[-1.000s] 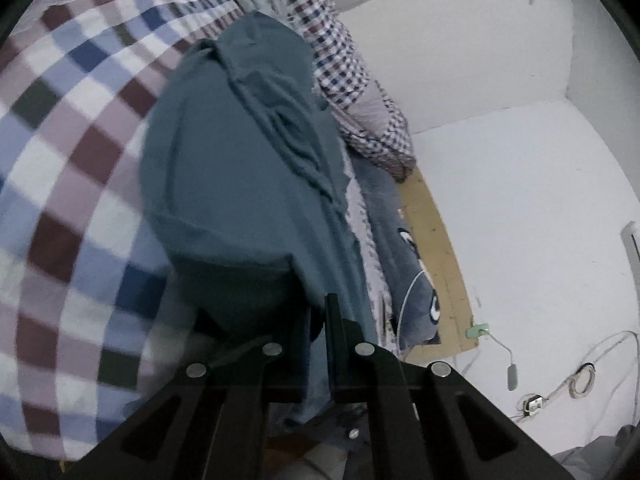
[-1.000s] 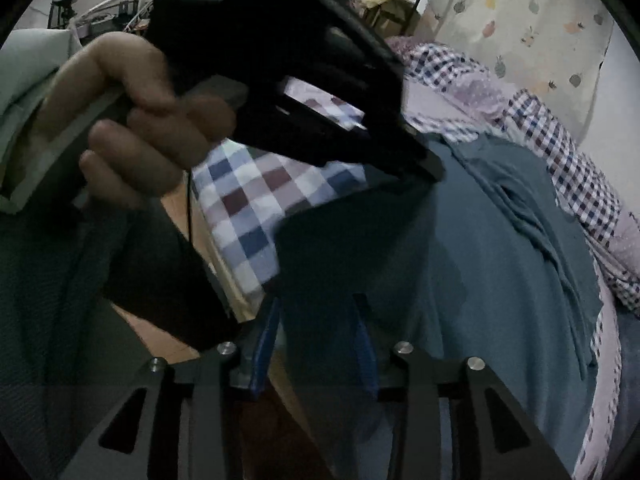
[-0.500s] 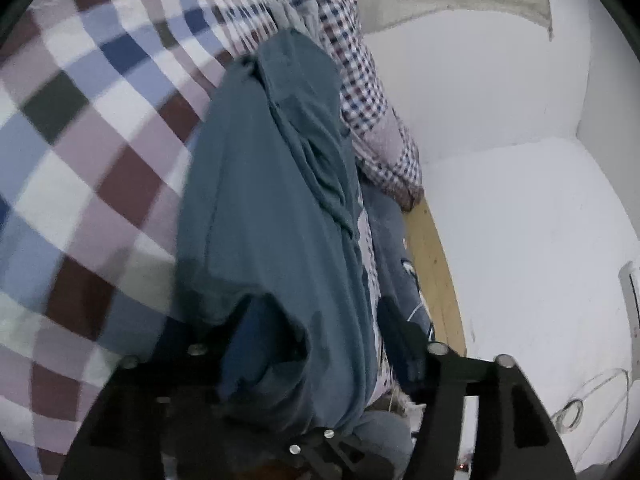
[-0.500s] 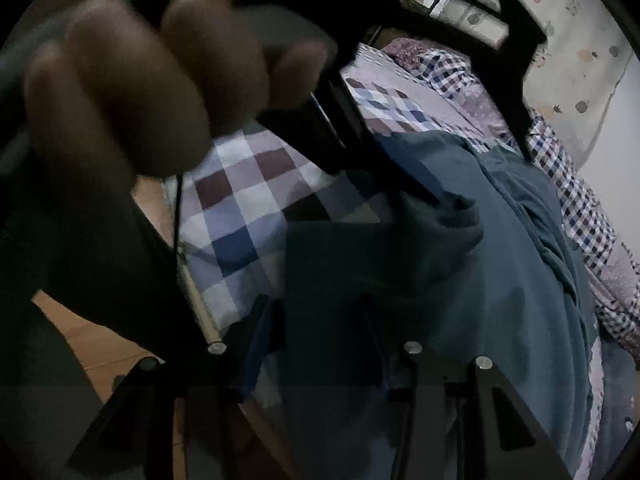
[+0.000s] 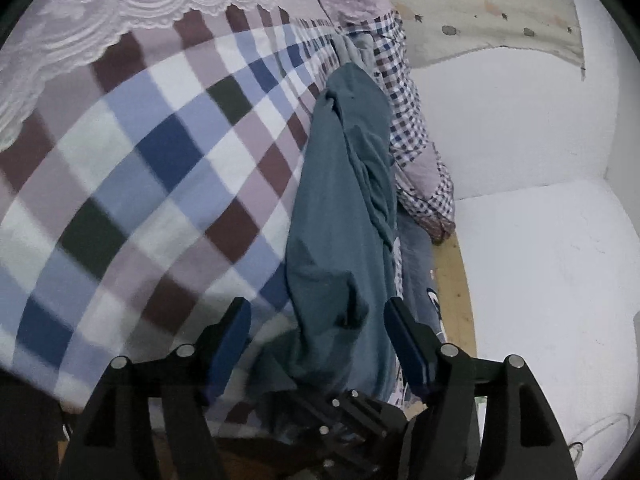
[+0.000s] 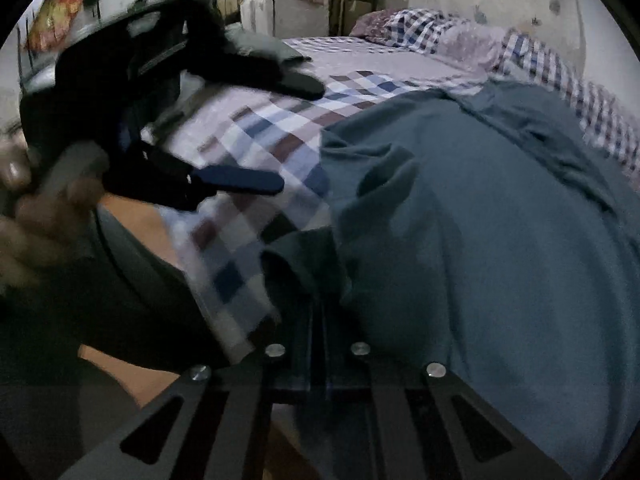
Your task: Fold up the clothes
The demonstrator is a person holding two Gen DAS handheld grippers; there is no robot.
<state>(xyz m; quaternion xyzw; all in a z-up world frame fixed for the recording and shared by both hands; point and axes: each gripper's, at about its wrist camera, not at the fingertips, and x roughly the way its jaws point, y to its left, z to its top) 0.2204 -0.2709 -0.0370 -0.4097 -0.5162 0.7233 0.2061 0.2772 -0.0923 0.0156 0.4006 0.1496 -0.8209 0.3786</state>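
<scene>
Teal cotton garment [image 5: 340,216] lay bunched along the edge of the bed's checked blue, white and maroon sheet [image 5: 152,168].

Against that sheet, the left gripper [image 5: 318,332] stood with jaws apart, the garment's near end between its fingers; the right gripper [image 6: 318,320] was pressed together on a teal fold at the sheet's near edge. A small-checked quilt [image 5: 404,120] crowded the garment's far side, a wooden bed rail [image 5: 456,280] beyond.

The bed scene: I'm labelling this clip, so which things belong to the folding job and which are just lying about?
Job:
teal cotton garment
left claw, open
right claw, shut on the garment's edge
checked bedspread under it

Lying about:
small-check quilt
cardboard boxes
fruit-print curtain
</scene>
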